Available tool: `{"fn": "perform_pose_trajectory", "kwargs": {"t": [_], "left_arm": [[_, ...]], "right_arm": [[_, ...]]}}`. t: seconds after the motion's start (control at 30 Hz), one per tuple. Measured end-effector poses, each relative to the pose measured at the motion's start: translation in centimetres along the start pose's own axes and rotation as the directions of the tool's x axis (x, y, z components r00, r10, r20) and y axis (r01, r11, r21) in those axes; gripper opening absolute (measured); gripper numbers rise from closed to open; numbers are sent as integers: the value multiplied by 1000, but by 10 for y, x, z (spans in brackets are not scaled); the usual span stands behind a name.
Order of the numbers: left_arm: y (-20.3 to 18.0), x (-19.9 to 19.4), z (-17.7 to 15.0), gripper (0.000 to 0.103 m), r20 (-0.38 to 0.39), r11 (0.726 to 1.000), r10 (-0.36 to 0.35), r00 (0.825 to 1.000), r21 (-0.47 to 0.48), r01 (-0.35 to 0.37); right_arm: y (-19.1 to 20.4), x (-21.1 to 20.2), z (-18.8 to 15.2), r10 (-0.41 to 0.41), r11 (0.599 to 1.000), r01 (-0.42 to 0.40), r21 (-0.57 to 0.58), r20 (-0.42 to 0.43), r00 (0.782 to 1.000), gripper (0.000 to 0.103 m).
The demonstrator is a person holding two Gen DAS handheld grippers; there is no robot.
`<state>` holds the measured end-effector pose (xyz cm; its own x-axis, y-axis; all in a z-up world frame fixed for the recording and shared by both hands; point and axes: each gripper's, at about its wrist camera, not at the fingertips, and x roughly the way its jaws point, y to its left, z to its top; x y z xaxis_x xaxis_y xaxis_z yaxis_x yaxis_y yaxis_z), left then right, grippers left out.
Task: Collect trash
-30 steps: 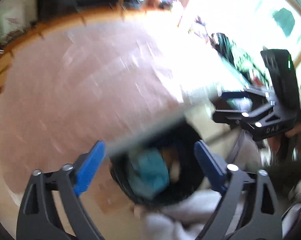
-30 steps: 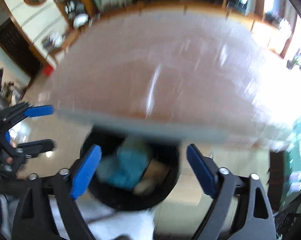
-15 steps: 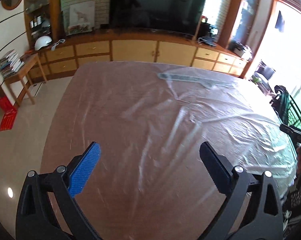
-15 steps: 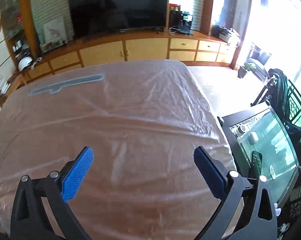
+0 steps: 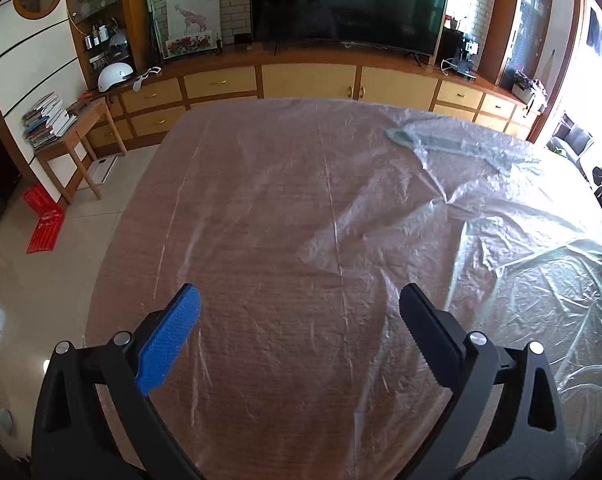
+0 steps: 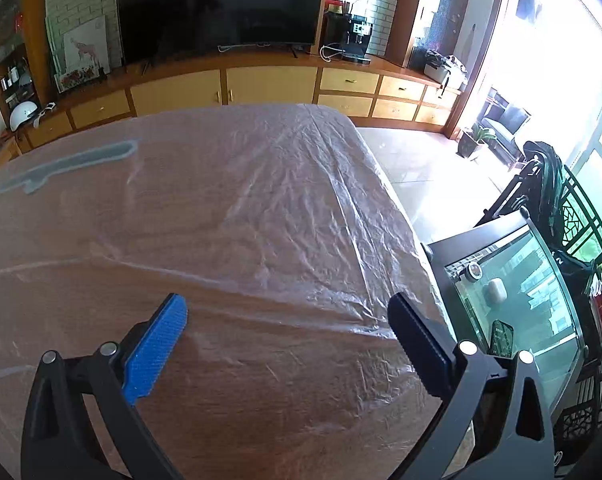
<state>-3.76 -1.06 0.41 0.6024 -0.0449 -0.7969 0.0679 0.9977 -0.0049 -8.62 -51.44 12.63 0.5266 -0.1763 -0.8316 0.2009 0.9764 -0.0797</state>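
My left gripper (image 5: 297, 320) is open and empty, held above the near part of a wooden table (image 5: 269, 240) covered with a wrinkled clear plastic sheet (image 5: 481, 232). My right gripper (image 6: 287, 328) is also open and empty, above the table's near right part (image 6: 261, 380). A grey-green strip (image 5: 433, 142) lies under the plastic at the far side; it also shows in the right wrist view (image 6: 65, 164). No loose trash and no bin show in either view.
A long wooden cabinet (image 5: 309, 76) with a large TV (image 5: 349, 0) runs behind the table. A small side table with books (image 5: 61, 128) stands at the left. A glass tank on a black stand (image 6: 513, 292) sits just right of the table edge.
Both grippers swung up from a black bin holding trash below the table edge to face the tabletop. Since half a second ago the views have shifted only slightly.
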Motion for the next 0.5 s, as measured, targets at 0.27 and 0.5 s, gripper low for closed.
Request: {"fn": "perform_pose_trajectory", "kwargs": {"t": [0.27, 0.5], "left_arm": [[-5, 3, 2, 102, -14, 1000, 15, 1000, -8, -15], [-5, 3, 3, 102, -14, 1000, 14, 1000, -9, -15]], "right_arm": [[-19, 9, 0, 37, 996, -35, 83, -23, 999, 99], [-19, 9, 0, 36, 996, -34, 83, -23, 999, 99]]}}
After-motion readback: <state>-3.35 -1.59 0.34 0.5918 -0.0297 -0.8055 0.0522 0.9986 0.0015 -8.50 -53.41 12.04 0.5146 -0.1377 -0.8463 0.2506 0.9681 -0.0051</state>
